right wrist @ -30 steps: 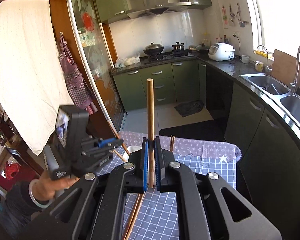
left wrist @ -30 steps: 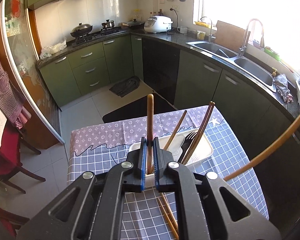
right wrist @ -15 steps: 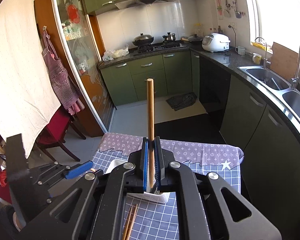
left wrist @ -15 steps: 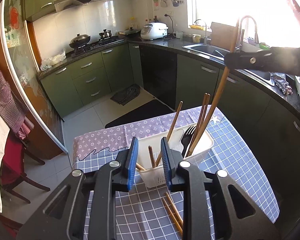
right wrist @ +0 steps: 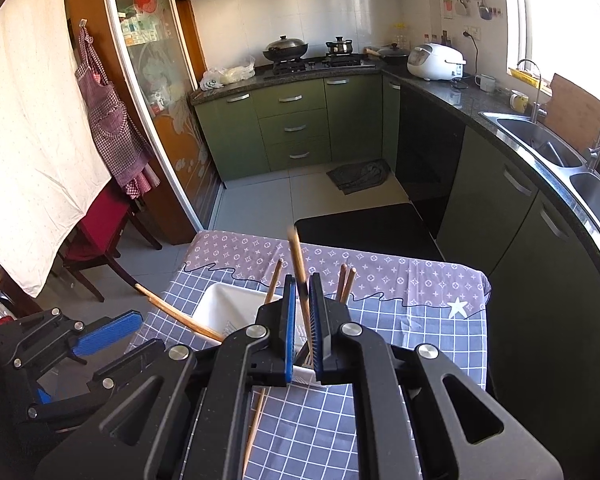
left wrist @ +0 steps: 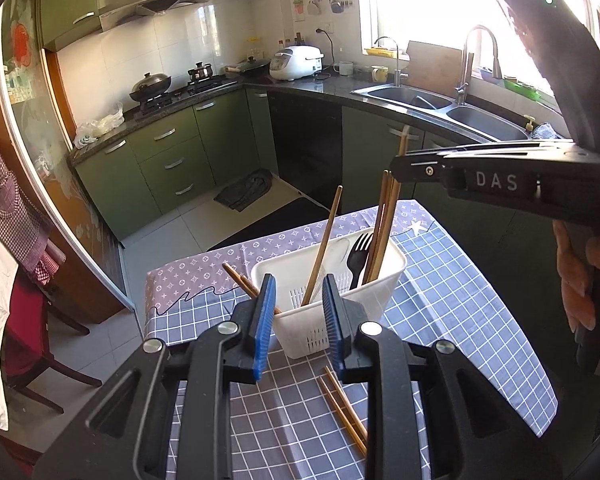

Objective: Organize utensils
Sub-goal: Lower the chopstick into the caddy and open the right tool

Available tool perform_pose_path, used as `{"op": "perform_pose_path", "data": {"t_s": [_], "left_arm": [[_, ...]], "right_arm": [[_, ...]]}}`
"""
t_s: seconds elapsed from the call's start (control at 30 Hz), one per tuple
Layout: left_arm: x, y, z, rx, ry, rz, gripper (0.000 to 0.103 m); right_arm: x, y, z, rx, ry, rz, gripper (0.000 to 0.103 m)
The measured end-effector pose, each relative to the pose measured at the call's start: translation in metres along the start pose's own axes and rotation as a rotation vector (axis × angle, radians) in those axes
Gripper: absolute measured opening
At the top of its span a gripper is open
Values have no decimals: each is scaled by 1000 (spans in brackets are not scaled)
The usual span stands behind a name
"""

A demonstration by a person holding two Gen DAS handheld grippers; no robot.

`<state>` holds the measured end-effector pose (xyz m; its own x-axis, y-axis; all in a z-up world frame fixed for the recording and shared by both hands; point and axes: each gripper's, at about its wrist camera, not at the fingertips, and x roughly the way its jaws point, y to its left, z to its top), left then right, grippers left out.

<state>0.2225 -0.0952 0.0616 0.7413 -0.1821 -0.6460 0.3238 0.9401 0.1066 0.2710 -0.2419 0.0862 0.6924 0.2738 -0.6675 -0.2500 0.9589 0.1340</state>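
A white slotted utensil basket (left wrist: 384, 285) stands on the checked tablecloth and holds several wooden chopsticks (left wrist: 323, 242) and a black fork (left wrist: 359, 254). My left gripper (left wrist: 298, 320) is open and empty just in front of the basket. My right gripper (right wrist: 303, 322) hovers over the basket (right wrist: 220, 304); its jaws have parted a little and a blurred wooden chopstick (right wrist: 300, 272) stands tilted between them. In the left wrist view the right gripper (left wrist: 400, 168) sits above the basket's right end. Two loose chopsticks (left wrist: 346, 410) lie on the cloth in front of the basket.
The small table (left wrist: 480, 320) carries a grey-blue checked cloth with a purple far border. Another chopstick (right wrist: 172, 312) slants over the basket's left side. Green kitchen cabinets (right wrist: 296, 128), a black floor mat and a sink counter (left wrist: 440, 100) lie beyond. A red chair (left wrist: 32, 340) stands at left.
My left gripper opened, dropped its chopstick into the basket and drew back. My right gripper moved over the basket, lowered its chopstick, and its jaws now part with the chopstick tilting.
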Motion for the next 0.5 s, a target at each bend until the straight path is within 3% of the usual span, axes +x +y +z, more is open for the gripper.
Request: {"op": "perform_pose_path", "data": {"t_s": [0.27,0.37,0.5], "left_arm": [[-15,-3,-10,-13,36,-23,23],[-10,-5,-24,-40,119,-71,23],[19,-15,-58,-70,305,-153,23]], "right_arm": [[-53,2,-7,3,-69,44,13],[-67,1,-25,-5,-52,45,17],[-59,-6,-68,-21,50,33,18]]}}
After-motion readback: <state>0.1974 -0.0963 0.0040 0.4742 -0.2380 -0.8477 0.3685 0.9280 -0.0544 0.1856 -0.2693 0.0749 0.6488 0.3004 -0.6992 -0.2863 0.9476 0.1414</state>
